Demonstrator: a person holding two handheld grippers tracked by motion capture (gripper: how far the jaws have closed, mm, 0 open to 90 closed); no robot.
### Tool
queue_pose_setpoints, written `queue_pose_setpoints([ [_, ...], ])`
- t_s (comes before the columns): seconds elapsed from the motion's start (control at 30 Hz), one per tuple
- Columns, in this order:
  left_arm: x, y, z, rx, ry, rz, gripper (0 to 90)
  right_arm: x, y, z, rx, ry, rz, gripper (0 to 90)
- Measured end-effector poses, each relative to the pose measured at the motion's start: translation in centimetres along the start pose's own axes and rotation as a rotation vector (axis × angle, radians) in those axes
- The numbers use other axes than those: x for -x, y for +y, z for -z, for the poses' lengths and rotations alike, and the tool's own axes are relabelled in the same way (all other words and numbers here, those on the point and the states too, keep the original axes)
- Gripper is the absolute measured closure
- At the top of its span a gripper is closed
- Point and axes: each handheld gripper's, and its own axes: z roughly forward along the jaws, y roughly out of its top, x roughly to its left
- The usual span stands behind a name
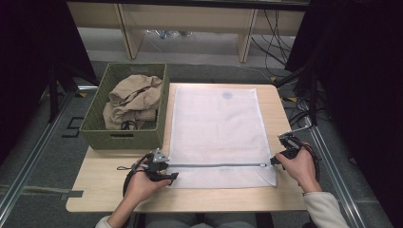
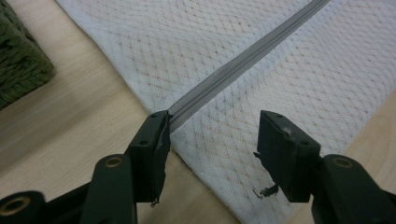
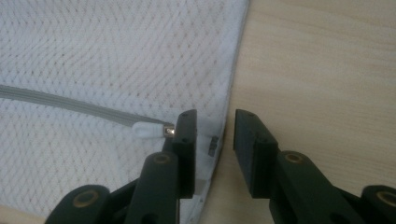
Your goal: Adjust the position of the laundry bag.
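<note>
**Mesh laundry bag flat on the table, grippers parked at both ends of its zipper**

Mesh laundry bag [image 1: 218,128] is the main thing here: white, spread out flat on the light wooden table [image 1: 104,190] and covering most of its middle and right side. Just to its left is a green woven basket [image 1: 124,135] sitting at the table's left edge, with a crumpled tan garment [image 1: 133,99] piled inside it.

Running across the near end of the bag is a grey zipper [image 1: 216,165], pretty much edge to edge. It looks zipped up along the stretch you can see.

The left gripper [image 2: 212,135] sits at the zipper's left end, right at the bag's edge. Its jaws are spread apart and straddle the corner of the mesh; one jaw is right against the end of the zipper tape, but nothing is pinched.

The right gripper [image 3: 215,133] is at the other end, on the bag's right edge. Jaws apart here too, with the hem between them and not squeezed. The little white zipper pull [image 3: 147,129] lies just beside its left jaw, seemingly touching the jaw's outer side, not between the pads.
</note>
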Motion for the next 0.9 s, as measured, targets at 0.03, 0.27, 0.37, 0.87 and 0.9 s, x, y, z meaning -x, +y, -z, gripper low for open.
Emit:
queue_pose_setpoints([
  [0.03,0.0,0.0,0.0,0.000,0.000,0.000,43.1,0.0,0.0,0.0,0.000,0.000,0.000,71.1],
  [0.27,0.0,-0.2,-0.1,-0.025,0.004,0.035,41.8,0.3,-0.9,0.3,-0.020,-0.018,0.040,68.8],
  [0.37,0.0,-0.2,-0.3,-0.049,0.018,-0.001,44.2,-0.3,-1.1,0.3,-0.039,-0.024,-0.011,68.6],
  [0.87,0.8,-0.3,0.0,-0.054,0.032,-0.020,79.8,-1.3,-1.1,-0.8,-0.104,-0.085,0.078,82.6],
  [0.9,0.8,-0.3,0.0,-0.060,0.038,-0.026,81.9,-1.2,-1.1,-1.0,-0.089,-0.088,0.105,83.3],
])
